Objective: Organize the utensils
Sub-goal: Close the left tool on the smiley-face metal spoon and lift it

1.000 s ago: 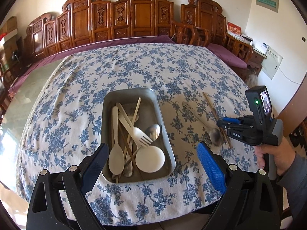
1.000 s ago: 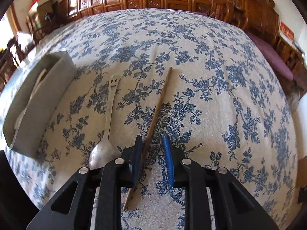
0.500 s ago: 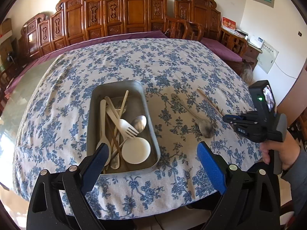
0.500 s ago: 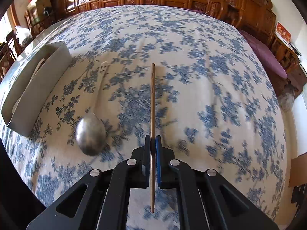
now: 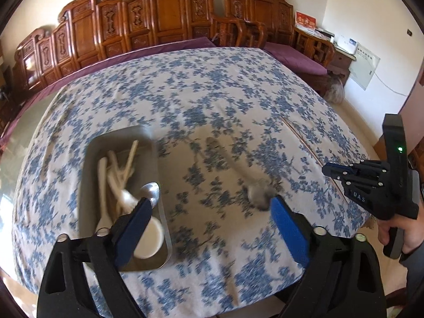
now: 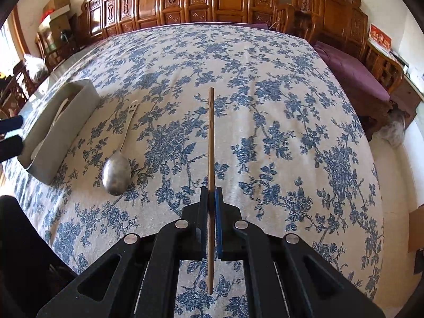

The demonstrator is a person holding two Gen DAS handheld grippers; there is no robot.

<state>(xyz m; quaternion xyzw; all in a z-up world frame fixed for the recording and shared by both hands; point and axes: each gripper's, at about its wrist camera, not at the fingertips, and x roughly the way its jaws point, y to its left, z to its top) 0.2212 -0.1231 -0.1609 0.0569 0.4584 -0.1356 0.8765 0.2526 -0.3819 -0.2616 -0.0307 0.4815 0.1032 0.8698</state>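
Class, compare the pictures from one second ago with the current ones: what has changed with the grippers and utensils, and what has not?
The right gripper closed on the wooden chopstick and lifted it off the tablecloth. The left gripper, open throughout, swung right. The metal spoon and the tray stayed in place.

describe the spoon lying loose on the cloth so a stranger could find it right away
Start at the grey tray on the floral cloth. Just beside it, on the bare cloth, lies the metal spoon, between the tray and the chopstick held in the right gripper. Its handle end has a cut-out smiley face.
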